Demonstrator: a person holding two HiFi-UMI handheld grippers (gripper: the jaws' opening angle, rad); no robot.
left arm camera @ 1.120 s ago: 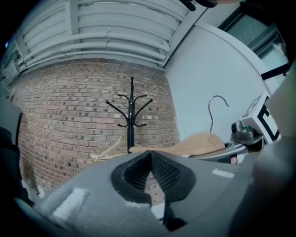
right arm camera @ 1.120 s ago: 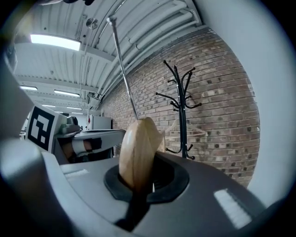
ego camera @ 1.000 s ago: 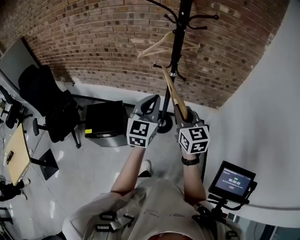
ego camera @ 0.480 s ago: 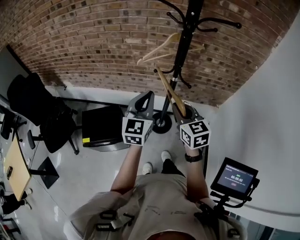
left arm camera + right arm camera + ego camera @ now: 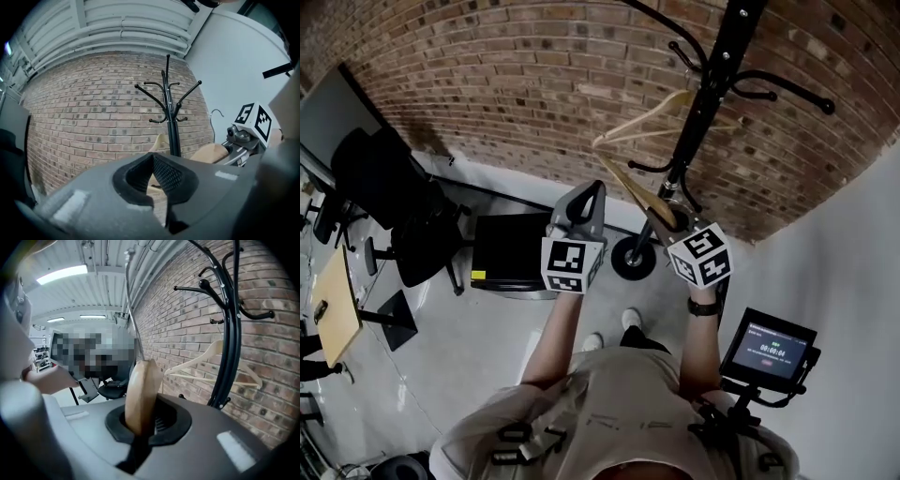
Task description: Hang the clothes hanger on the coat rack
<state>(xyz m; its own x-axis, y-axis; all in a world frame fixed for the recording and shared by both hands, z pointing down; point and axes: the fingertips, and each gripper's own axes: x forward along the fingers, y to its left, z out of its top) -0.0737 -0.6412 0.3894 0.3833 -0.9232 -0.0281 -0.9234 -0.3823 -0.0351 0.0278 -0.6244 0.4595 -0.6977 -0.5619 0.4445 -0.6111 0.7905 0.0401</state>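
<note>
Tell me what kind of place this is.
Most likely an office or lab workroom. A black office chair and a wooden desk stand beside a brick wall, and a black coat rack stands near the corner.

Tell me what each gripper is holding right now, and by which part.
The right gripper is shut on the wooden clothes hanger, gripping the end of one arm. The left gripper holds nothing, jaws together.
</note>
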